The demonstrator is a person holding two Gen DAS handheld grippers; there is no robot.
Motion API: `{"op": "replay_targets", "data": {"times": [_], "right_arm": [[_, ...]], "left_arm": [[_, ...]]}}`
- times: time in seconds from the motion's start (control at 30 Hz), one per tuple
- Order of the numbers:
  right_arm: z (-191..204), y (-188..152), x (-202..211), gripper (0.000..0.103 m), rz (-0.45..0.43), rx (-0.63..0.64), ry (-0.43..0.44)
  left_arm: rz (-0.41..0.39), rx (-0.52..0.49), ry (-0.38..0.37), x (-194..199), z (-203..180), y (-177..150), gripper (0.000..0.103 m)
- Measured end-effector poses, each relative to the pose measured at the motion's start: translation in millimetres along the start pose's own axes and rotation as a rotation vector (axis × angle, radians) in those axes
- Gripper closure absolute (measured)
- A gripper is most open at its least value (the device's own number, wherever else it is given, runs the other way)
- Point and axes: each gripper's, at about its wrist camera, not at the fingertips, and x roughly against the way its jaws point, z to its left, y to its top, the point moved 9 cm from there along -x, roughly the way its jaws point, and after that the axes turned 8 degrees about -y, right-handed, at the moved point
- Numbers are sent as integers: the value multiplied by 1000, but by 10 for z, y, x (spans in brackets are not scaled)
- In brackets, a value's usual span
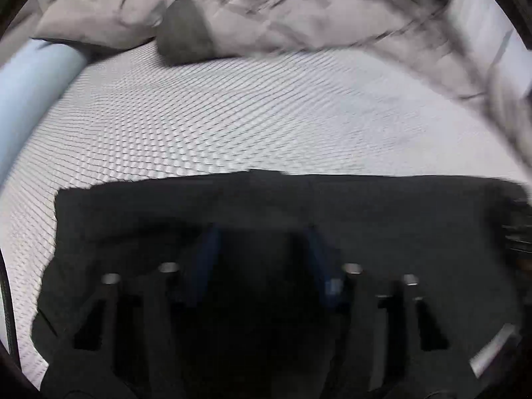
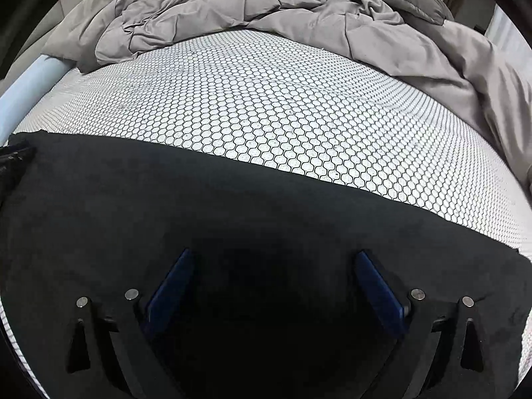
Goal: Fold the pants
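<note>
Near mattress edge: black soft fabric pants (image 2: 166,206) lay flat
Handling: limp, light; best pinched at an edge
Left gripper (image 1: 262,249): jaws apart, nothing visibly pinched
Right gripper (image 2: 274,279): spread wide

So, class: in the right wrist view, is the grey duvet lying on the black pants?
No: the duvet is apart from the pants, with bare mattress between.

Bed, honeycomb-patterned mattress (image 2: 266,106): the broad middle band lies bare, open passage across it from side to side. Far edge blocked by a heaped grey comforter (image 2: 266,3), which spills down the right edge too and narrows the room there. Pale blue roll (image 2: 30,83) lines the far left edge. Near edge covered by flat black pants (image 2: 166,206), low, no barrier to a pass overhead.
</note>
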Motion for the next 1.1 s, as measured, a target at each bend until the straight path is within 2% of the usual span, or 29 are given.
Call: {"op": "replay_targets", "data": {"times": [0.03,0.1,0.17,0.2,0.23,0.3,0.33,0.4,0.47,0.57,0.6,0.63,0.7,0.73,0.77,0.87,0.9,0.97,1.03,1.07,1.1], "right_arm": [[13,-11,35,5,-5,-1,10],[85,-7,98,5,-15,10,35],[178,-3,168,5,-33,43,48],[229,-6,174,5,-35,60,50],[295,14,150,5,-34,71,50],[343,9,129,5,-33,90,39],[361,3,140,5,-33,95,33],[360,5,150,5,-31,87,39],[334,-4,153,5,-28,80,38],[339,-25,213,5,-39,88,46],[353,-34,238,5,-44,92,50],[379,-45,269,5,-49,100,55],[449,-66,312,5,-55,116,64],[488,-74,320,5,-55,125,66],[518,-80,316,5,-54,135,67],[535,-114,320,5,-52,146,49],[516,-133,328,5,-48,141,47],[466,-164,362,5,-51,134,38],[436,-185,404,5,-60,124,38],[454,-195,437,5,-63,121,51],[495,-205,477,5,-67,120,73]], "left_arm": [[-26,-10,-24,124,-35,-4,64],[-94,-45,-18,335,-58,20,64],[-89,-9,-13,346,83,-4,64],[-53,37,2,244,225,-59,68],[-25,54,41,158,354,-111,79],[18,68,166,37,632,-224,86],[-5,108,189,57,772,-247,88],[-34,178,184,191,901,-275,95],[-55,164,163,320,855,-298,95],[-72,100,36,485,490,-393,92],[-68,71,12,455,364,-439,82],[-42,55,35,359,306,-491,71],[8,16,95,130,308,-569,69],[1,4,101,117,327,-566,69],[-10,23,101,174,363,-572,70],[-47,85,205,479,640,-656,72],[-54,106,193,541,698,-708,75],[-66,132,160,618,657,-750,75],[-70,42,79,680,392,-798,72],[-44,-8,38,632,280,-848,69],[27,-48,47,510,255,-959,66]]}}
